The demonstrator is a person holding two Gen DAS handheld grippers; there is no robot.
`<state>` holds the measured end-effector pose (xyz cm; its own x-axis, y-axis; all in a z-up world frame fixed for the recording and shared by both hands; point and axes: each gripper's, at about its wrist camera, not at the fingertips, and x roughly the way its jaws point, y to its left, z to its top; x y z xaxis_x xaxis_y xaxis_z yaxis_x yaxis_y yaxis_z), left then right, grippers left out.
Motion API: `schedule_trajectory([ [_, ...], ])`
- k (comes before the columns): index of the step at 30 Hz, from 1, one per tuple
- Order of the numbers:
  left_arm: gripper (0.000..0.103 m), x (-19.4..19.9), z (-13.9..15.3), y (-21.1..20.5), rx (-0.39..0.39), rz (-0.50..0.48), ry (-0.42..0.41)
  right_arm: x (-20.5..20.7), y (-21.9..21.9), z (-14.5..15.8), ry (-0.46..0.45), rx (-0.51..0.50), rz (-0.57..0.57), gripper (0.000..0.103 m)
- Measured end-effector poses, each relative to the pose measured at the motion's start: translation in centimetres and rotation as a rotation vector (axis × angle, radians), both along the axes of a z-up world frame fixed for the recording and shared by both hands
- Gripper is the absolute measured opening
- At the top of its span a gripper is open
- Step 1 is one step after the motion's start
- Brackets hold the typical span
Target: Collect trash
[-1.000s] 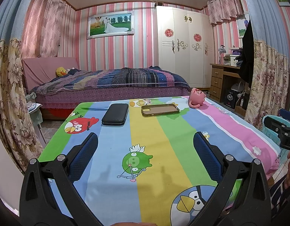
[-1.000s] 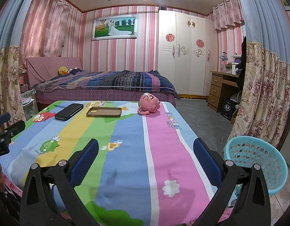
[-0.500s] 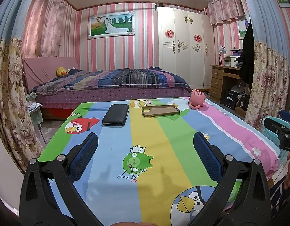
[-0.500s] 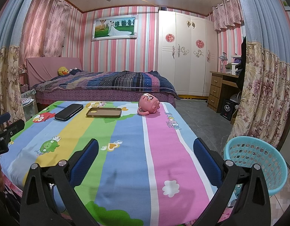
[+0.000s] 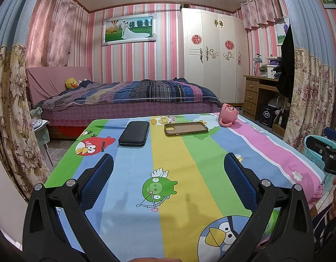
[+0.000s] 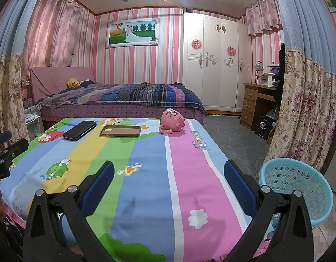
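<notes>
On the table point(image 5: 189, 196), along its far edge, lie three things in a row: a case point(image 5: 134, 133) at the left, a phone cover point(image 5: 186, 128) in the middle, and a mug point(image 5: 228, 115) on its side at the right. Behind the table stands a bed point(image 5: 128, 100), with a wardrobe point(image 5: 213, 56) to its right and a desk point(image 5: 258, 93) further right. A basket point(image 6: 296, 187) sits on the floor just beside the table's near right corner.

1 mug point(image 6: 172, 123), 1 phone case point(image 6: 120, 130), 1 wallet point(image 6: 80, 130), 1 basket point(image 6: 295, 187).
</notes>
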<state>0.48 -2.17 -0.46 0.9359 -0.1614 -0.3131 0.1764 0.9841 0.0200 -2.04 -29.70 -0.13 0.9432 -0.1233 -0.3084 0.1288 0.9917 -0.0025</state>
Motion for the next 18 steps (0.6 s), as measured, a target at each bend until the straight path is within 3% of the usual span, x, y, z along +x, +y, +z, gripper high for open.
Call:
schedule_trajectory([
  [18,0.098,0.03,0.07,0.08,0.0,0.0,0.0,-0.02,0.03,0.23,-0.002,0.002,-0.001,0.098],
])
